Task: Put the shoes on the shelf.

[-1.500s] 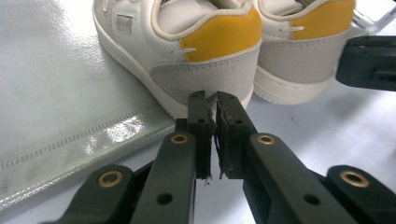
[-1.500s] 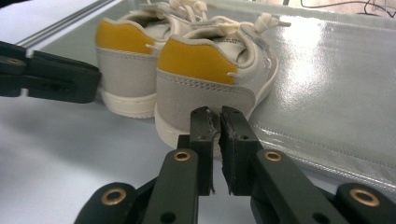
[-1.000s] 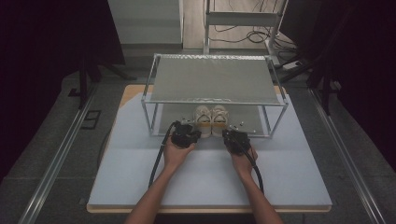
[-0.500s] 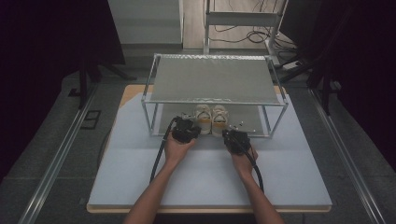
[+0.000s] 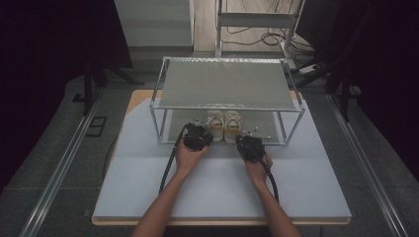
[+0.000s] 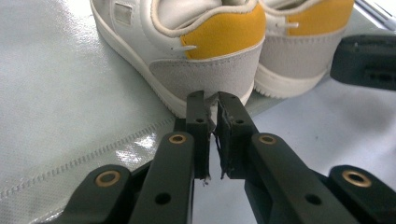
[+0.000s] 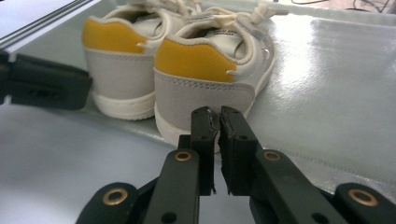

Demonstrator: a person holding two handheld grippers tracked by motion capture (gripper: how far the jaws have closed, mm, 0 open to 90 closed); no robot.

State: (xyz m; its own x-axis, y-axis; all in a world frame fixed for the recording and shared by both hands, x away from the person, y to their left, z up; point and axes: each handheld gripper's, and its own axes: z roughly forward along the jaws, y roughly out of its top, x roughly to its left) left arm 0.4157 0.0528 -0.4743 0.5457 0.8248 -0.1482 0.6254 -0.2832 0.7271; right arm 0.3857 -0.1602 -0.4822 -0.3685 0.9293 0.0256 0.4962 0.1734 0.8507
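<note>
A low two-tier metal-framed rack with grey fabric shelves [image 5: 225, 84] stands at the far side of the pale blue table mat [image 5: 148, 173]. On its lower shelf sits a pair of small white trainers with grey suede heels and yellow heel tabs [image 5: 224, 123], heels towards the person. A label inside the right shoe carries print too small to read.

The left gripper [image 6: 211, 105] hovers just behind the left trainer [image 6: 187, 42], its black jaws nearly closed with a thin slit between them, holding nothing. The right gripper [image 7: 214, 119] sits likewise behind the right trainer [image 7: 210, 70], jaws almost together and empty.
</note>
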